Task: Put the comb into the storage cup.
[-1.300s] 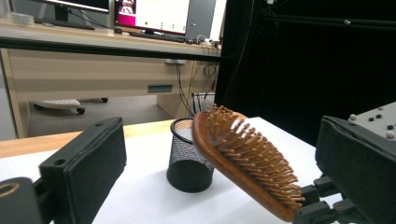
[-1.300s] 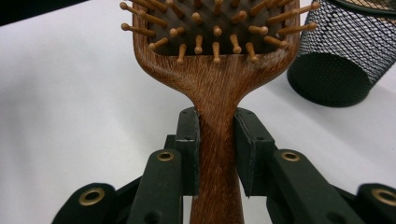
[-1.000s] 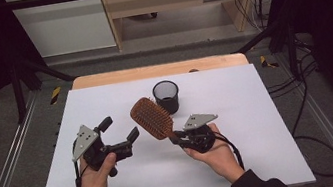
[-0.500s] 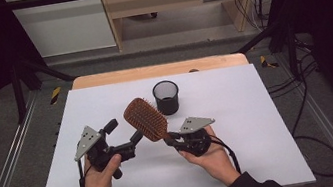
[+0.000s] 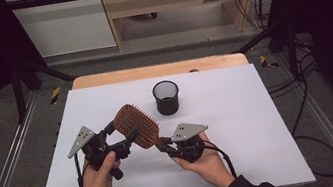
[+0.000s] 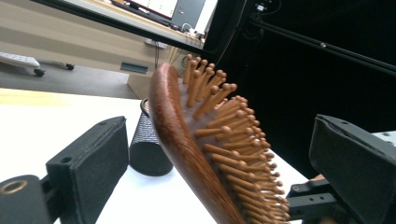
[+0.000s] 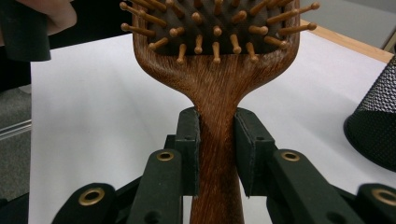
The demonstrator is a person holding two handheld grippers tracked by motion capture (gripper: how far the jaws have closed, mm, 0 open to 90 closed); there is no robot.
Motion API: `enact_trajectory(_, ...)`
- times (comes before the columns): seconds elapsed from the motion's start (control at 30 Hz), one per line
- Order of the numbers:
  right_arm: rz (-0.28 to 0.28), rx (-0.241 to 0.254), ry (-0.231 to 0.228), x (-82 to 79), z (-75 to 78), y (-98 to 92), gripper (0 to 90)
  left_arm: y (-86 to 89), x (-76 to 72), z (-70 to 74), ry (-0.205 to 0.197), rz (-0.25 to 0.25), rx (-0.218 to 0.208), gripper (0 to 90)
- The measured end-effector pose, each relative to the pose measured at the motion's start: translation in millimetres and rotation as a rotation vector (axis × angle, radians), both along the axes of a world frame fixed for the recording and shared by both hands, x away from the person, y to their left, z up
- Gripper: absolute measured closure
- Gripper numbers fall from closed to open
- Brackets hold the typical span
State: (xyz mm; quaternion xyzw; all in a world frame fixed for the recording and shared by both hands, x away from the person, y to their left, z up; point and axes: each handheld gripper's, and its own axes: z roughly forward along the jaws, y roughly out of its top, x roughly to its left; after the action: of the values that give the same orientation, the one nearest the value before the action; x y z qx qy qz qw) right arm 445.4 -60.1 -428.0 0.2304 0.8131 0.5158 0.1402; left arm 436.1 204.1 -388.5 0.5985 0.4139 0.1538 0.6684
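The wooden paddle hairbrush (image 5: 137, 126), oval and studded with round-tipped pegs, hangs above the white surface (image 5: 240, 127), its handle clamped in the right gripper (image 5: 162, 144) and its head pointing up and away. The left gripper (image 5: 127, 132) straddles the head, jaws wide and just closing, pads clear. A black mesh cup (image 5: 166, 97) stands behind, partly hidden.

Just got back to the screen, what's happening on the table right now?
A person works two handheld grippers. The right gripper clamps the handle of a brown wooden paddle hairbrush, holding it above the white table. The left gripper has its jaws around the brush head, just starting to close, pads not yet touching. A black mesh cup stands behind.
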Motion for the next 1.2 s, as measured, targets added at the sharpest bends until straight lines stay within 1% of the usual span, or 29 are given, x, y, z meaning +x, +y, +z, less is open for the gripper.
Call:
enact_trajectory(0.17, 0.008, -0.004, -0.011, -1.8, 0.1, 3.5, 72.9, 2.3, -0.1, 1.5, 0.002, 0.011, -0.018, 6.5)
enact_trajectory(0.27, 0.006, -0.011, -0.022, -3.1, -0.5, 5.6, 72.9, 3.9, -0.5, 3.5, 0.010, 0.006, -0.041, 7.7)
enact_trajectory(0.33, 0.000, -0.022, -0.035, -5.1, -0.4, 7.9, 72.9, 3.8, -0.6, 4.0, 0.020, -0.008, -0.059, 9.4)
enact_trajectory(0.4, 0.004, -0.020, -0.042, -7.1, 0.3, 9.9, 72.9, 3.5, -0.9, 4.4, 0.024, -0.006, -0.056, 10.1)
enact_trajectory(0.53, 0.009, -0.022, -0.053, -9.0, 0.5, 13.3, 72.9, 3.6, -2.1, 5.0, 0.026, 0.006, -0.063, 15.0)
enact_trajectory(0.63, 0.008, -0.022, -0.058, -9.0, 0.6, 14.0, 72.9, 4.6, -2.6, 5.3, 0.027, 0.019, -0.058, 21.3)
enact_trajectory(0.73, 0.006, -0.023, -0.061, -8.9, 1.2, 14.0, 72.9, 5.6, -2.6, 5.5, 0.039, 0.021, -0.066, 24.7)
enact_trajectory(0.8, 0.005, -0.022, -0.061, -9.0, 1.0, 14.2, 72.9, 5.3, -2.3, 4.9, 0.054, 0.021, -0.073, 26.2)
enact_trajectory(0.9, 0.005, -0.026, -0.064, -9.5, 0.7, 14.5, 72.9, 5.4, -2.5, 4.3, 0.059, 0.029, -0.073, 29.2)
enact_trajectory(1.0, 0.004, -0.026, -0.064, -9.8, 0.9, 14.6, 72.9, 7.1, -2.6, 4.2, 0.072, 0.039, -0.085, 35.8)
enact_trajectory(1.1, 0.003, -0.039, -0.071, -10.6, 0.5, 16.4, 72.9, 7.6, -2.5, 3.8, 0.076, 0.037, -0.084, 38.8)
enact_trajectory(1.2, 0.000, -0.052, -0.079, -11.4, 0.1, 18.3, 72.9, 7.5, -2.8, 3.6, 0.077, 0.037, -0.083, 39.6)
